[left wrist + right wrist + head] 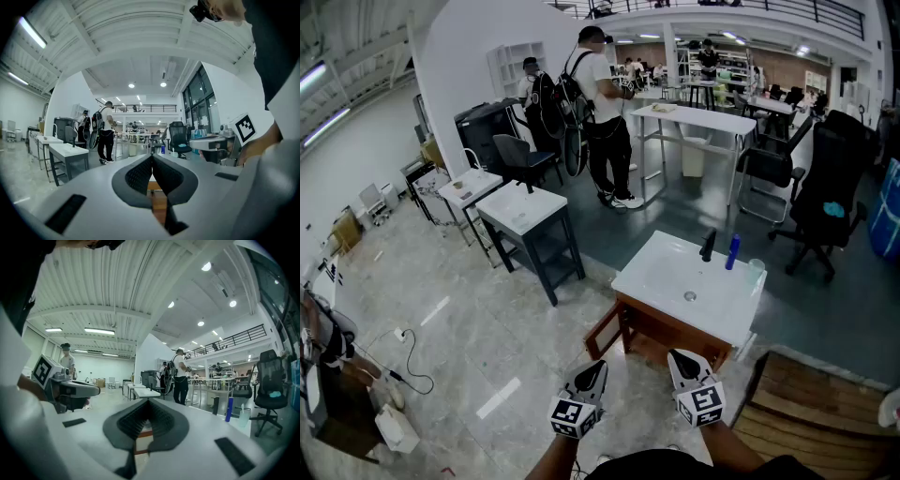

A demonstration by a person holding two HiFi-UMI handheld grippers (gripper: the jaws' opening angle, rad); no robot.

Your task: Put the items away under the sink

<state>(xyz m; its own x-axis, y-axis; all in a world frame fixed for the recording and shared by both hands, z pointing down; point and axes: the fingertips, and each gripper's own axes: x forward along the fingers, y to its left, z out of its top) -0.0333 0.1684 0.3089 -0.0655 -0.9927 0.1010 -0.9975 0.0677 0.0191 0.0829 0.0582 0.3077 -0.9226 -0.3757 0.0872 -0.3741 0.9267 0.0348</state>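
A white sink top (666, 277) on a wooden cabinet (652, 330) stands just ahead of me. At its back edge are a black faucet (708, 246), a blue bottle (732, 251) and a clear cup (756, 270). My left gripper (598, 367) and right gripper (678, 357) hover side by side in front of the cabinet, both shut and empty. In the left gripper view the jaws (152, 158) meet with nothing between them. The right gripper view shows the same for its jaws (147, 401), with the blue bottle (228, 409) and cup (243, 417) to the right.
A second white-topped sink on a dark stand (530, 220) is to the left. Behind it stand two people with backpacks (605, 112). A white table (694, 120) and a black office chair (830, 178) are behind the sink. Wooden planking (806, 412) lies at the lower right.
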